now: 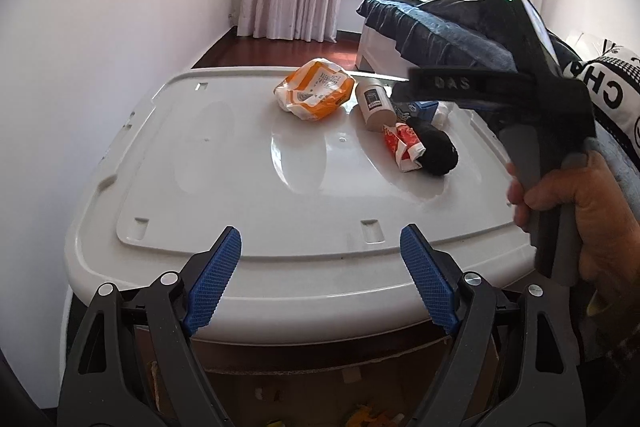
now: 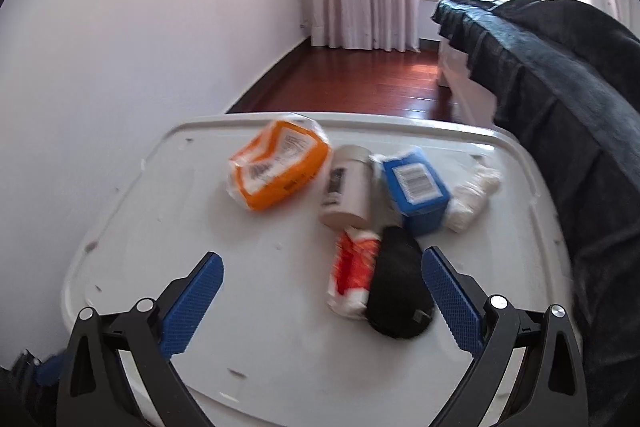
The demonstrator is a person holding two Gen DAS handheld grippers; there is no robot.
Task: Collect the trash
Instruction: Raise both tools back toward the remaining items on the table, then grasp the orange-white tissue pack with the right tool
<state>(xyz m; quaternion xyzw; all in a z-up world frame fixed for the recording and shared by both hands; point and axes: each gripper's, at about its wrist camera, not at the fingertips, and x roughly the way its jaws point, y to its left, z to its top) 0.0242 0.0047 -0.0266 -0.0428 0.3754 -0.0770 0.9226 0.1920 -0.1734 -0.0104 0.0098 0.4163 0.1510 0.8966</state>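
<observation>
Blue-padded fingers of the left gripper (image 1: pixel 321 247) stand wide apart over the near edge of the white bin lid (image 1: pixel 224 163), nothing between them. All the trash lies well beyond these jaws, toward the lid's far right corner. The right gripper (image 2: pixel 322 273) is likewise spread and empty-handed, held by a hand (image 1: pixel 576 199) at the lid's right edge. Just ahead of its tips, near the right finger, a black bundle (image 2: pixel 398 291) lies against a red-and-white wrapper (image 2: pixel 354 273); both sit roughly in line with the gap, neither touched by a pad. Farther on, toward the far edge, sit an orange packet (image 2: pixel 278 167), a tan cup on its side (image 2: pixel 346 185), a blue box (image 2: pixel 416 183) and white crumpled tissue (image 2: pixel 476 193) by the right edge.
</observation>
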